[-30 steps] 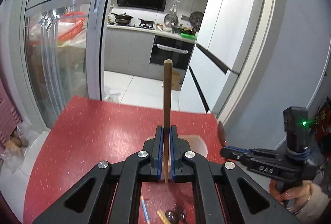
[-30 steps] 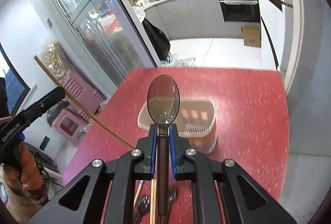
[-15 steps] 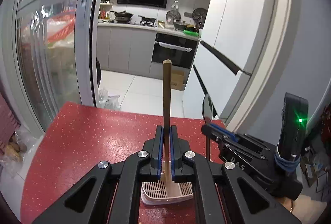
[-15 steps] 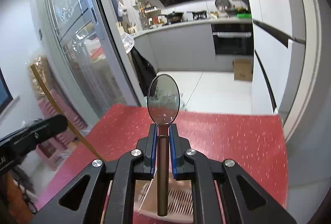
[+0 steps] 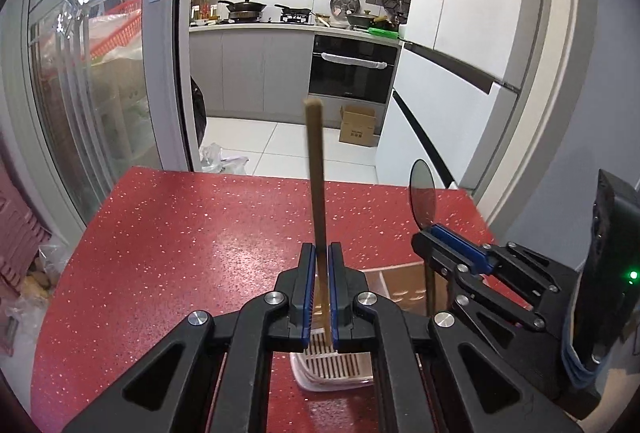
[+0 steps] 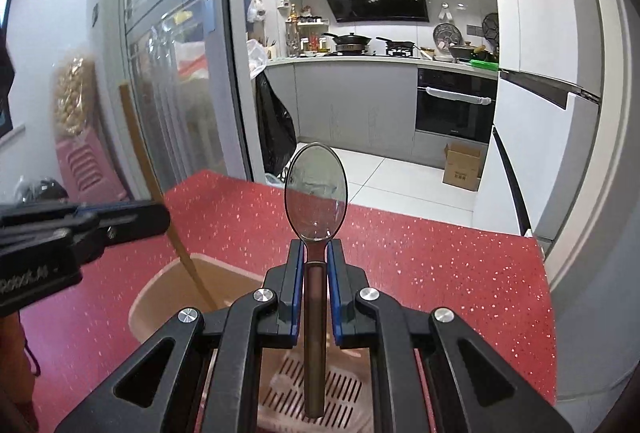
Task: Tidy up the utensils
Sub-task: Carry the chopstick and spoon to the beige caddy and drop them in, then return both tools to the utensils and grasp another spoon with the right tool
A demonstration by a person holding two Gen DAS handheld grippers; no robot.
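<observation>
Gripping chopstick [image 5: 316, 169] in left jaws, spoon [image 6: 316, 193] in right, holder [image 6: 168, 289] below, red table [image 5: 180, 233]

The left gripper [image 5: 319, 293] is clamped on a chopstick [image 5: 314, 177] that stands upright, its lower end over the slotted floor of the holder [image 5: 332, 373]. The holder sits on the red table [image 5: 180, 241]. To the right of the holder, the right gripper [image 5: 434, 245] pinches a spoon [image 5: 422, 199], bowl up, its handle reaching down into the holder.
</observation>
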